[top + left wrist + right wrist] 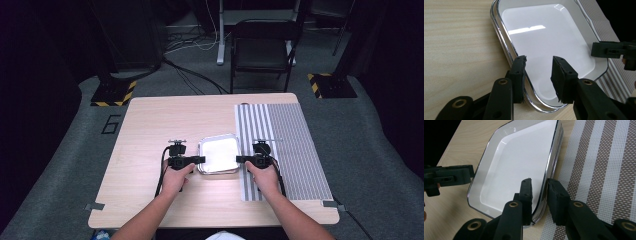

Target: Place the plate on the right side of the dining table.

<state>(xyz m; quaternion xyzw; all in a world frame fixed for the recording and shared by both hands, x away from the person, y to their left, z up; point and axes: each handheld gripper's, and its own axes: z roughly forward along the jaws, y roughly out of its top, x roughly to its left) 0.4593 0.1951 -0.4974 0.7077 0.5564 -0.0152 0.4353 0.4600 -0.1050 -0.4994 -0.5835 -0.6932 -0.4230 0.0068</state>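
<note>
A white square tray (220, 152) with a chrome rim lies flat on the wooden table (150, 135), its right edge against a striped placemat (285, 145). My left gripper (200, 160) is at the tray's left rim and my right gripper (240, 160) at its right rim, both level and pointing inward. In the left gripper view the tray (544, 32) has its rim between the left gripper's (539, 59) jaws, one outside and one over the tray floor, with a gap. The right gripper (539, 181) straddles the tray's (519, 157) other rim, pads slightly apart from it.
The placemat (604, 165) covers the table's right side out to the edge. A folding chair (262, 47) stands beyond the far edge. Two stand bases with yellow-black tape (114, 92) sit on the carpet at the far corners. Cables run across the floor.
</note>
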